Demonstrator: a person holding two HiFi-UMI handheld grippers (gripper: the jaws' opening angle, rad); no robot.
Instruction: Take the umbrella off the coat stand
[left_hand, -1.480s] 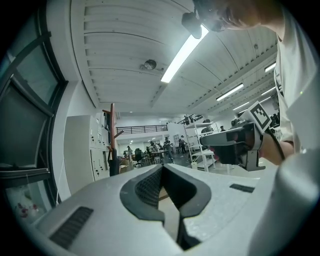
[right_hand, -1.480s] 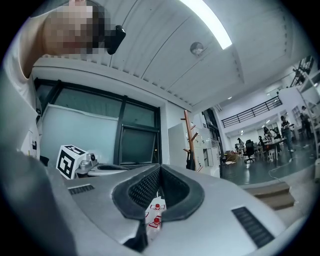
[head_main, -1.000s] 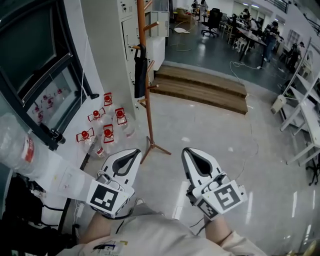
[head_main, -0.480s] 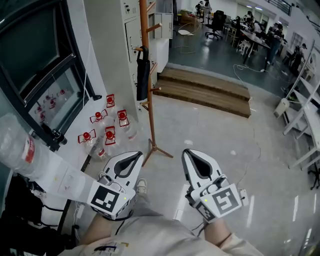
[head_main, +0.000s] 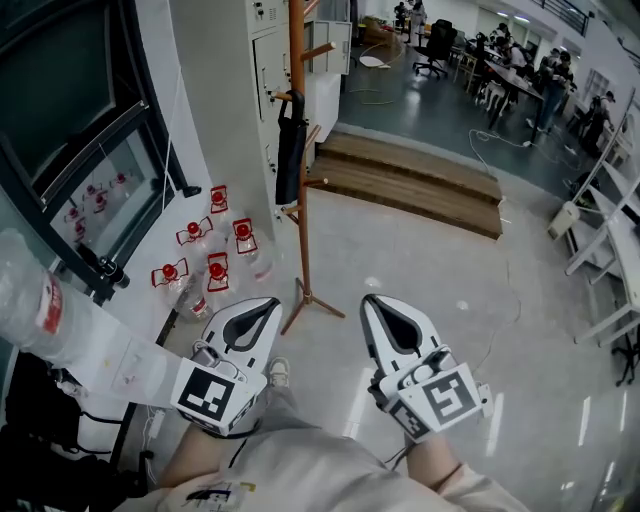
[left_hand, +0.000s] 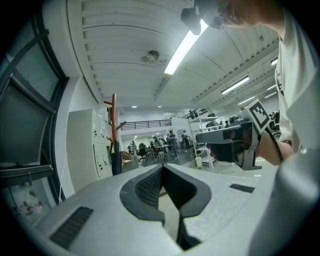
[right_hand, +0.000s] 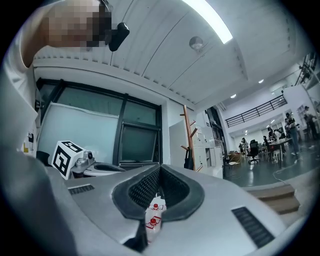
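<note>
**Operator:** Where is the umbrella from here?

**Guide:** Ahead of you and a little to the left. The umbrella (head_main: 289, 150) hangs dark and folded on the left side of the coat stand (head_main: 301, 240). Its upper end is hooked over a peg high on the pole, and the rest dangles free just beside the pole. The stand is well apart from both your tools, near the white lockers (head_main: 262, 60).

**Operator:** And my tools?

**Guide:** Your left gripper (head_main: 268, 305) and right gripper (head_main: 376, 303) both have their jaws pressed together, with nothing gripped. What you see through the right one's gap is only bottles on the floor beyond. You will need to spread one pair of jaws before you reach.

**Operator:** How will it handle?

**Guide:** I judge it light, with soft, slack fabric around a stiff shaft. The fabric may slip or bunch in your pads, so take hold up high, on the firm part just under the peg. Lift it up and off, because a sideways pull could tip that slender stand.

**Operator:** What is the count?

**Guide:** One umbrella, one stand and your two grippers. On the floor left of the stand's foot are red-capped bottles (head_main: 216, 268). I count five for sure, and perhaps a sixth lying down.
</note>
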